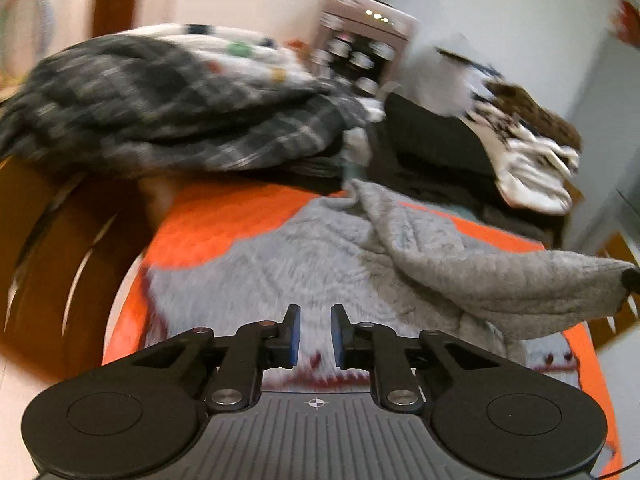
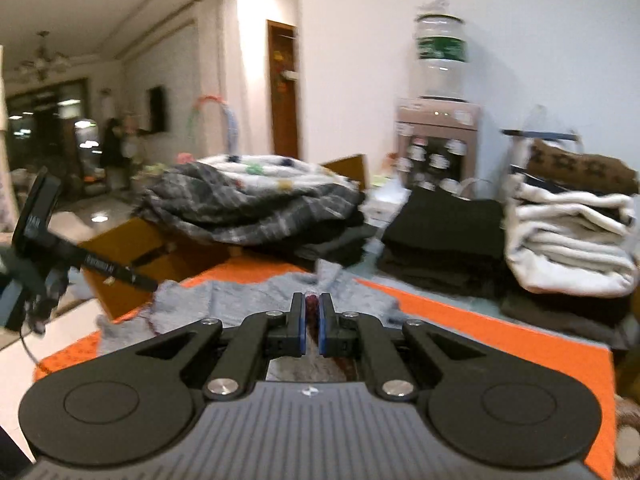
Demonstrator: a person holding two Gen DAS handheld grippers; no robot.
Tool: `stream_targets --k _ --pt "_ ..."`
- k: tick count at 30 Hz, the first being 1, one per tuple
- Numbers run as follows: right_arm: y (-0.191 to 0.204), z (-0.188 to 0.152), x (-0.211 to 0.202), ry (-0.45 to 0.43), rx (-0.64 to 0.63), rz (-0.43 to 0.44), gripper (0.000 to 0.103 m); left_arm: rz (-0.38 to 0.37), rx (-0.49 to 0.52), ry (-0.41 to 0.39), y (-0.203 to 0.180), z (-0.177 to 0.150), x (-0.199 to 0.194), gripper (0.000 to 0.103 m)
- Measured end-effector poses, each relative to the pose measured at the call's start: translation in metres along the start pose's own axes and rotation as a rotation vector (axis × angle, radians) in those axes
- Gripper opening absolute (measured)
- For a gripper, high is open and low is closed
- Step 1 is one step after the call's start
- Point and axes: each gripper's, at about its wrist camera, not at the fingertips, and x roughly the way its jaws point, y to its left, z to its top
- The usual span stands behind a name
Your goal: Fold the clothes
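Grey garment [image 1: 320, 264] half-folded on orange mat [image 1: 208, 220]; my right gripper [image 2: 313, 322] pinches its edge, left gripper [image 1: 315, 336] narrowly open above it; stacks [image 2: 568, 232] wait beyond the mat.

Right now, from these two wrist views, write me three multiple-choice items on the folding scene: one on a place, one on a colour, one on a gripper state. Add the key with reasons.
1. Where does the grey fleece garment lie?
A. on the orange mat
B. on the plaid pile
C. on the floor

2. What colour is the mat under it?
A. green
B. orange
C. white

3. How does the right gripper stand?
A. wide open, nothing between the fingers
B. out of view
C. nearly closed on a dark red edge of cloth

Key:
1 A, the fleece is spread over the mat, in front of the plaid pile.
2 B, bright orange shows around the fleece in both views.
3 C, its blue pads sit close together with red-trimmed fabric between them, while the left gripper shows a clear gap.
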Motion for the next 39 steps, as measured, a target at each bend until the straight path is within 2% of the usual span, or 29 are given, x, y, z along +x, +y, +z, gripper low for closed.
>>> stream_targets --k 5,9,11,15,16,18,19,21,24,27,30,33,34,35,36,37,39 --pt "0.039 -0.015 -0.006 0.005 0.033 -0.206 0.007 -0.14 0.133 0.097 0.028 0.041 0.045 0.019" --pt "0.074 -0.035 -0.016 0.026 0.042 -0.354 0.007 -0.202 0.186 0.143 0.042 0.058 0.079 0.019" --pt "0.093 -0.053 -0.021 0.059 0.058 -0.413 0.007 -0.226 0.187 0.161 0.045 0.063 0.095 0.019" --pt "0.115 -0.093 -0.015 0.208 0.124 -0.457 0.01 -0.283 0.157 0.193 0.049 0.071 0.123 0.019" --pt "0.118 -0.1 -0.015 0.226 0.167 -0.479 0.01 -0.291 0.16 0.2 0.048 0.073 0.131 0.019" --pt "0.122 -0.115 -0.016 0.255 0.262 -0.524 0.022 -0.302 0.169 0.213 0.044 0.076 0.148 0.019" --pt "0.119 -0.119 -0.02 0.241 0.351 -0.552 0.026 -0.306 0.171 0.217 0.041 0.077 0.156 0.019" --pt "0.109 -0.125 -0.027 0.186 0.529 -0.58 0.043 -0.312 0.174 0.224 0.037 0.08 0.17 0.019" --pt "0.088 -0.14 -0.032 0.064 0.836 -0.574 0.054 -0.318 0.177 0.233 0.03 0.084 0.189 0.019" --pt "0.068 -0.16 -0.024 -0.022 1.087 -0.542 0.059 -0.319 0.183 0.238 0.027 0.09 0.205 0.019" --pt "0.055 -0.177 0.0 -0.015 1.214 -0.538 0.059 -0.319 0.188 0.247 0.026 0.095 0.218 0.019" --pt "0.054 -0.183 0.021 0.023 1.24 -0.523 0.055 -0.329 0.19 0.252 0.026 0.1 0.231 0.019" --pt "0.054 -0.182 0.026 0.035 1.234 -0.517 0.051 -0.338 0.189 0.256 0.026 0.101 0.235 0.019" --pt "0.054 -0.181 0.032 0.047 1.229 -0.512 0.04 -0.347 0.187 0.26 0.025 0.102 0.238 0.019" --pt "0.055 -0.179 0.036 0.057 1.222 -0.505 0.024 -0.355 0.195 0.26 0.024 0.102 0.241 0.019" --pt "0.055 -0.175 0.036 0.052 1.209 -0.499 0.016 -0.362 0.203 0.259 0.022 0.102 0.244 0.019" --pt "0.058 -0.16 0.032 -0.009 1.176 -0.503 0.012 -0.376 0.205 0.257 0.021 0.103 0.249 0.019"
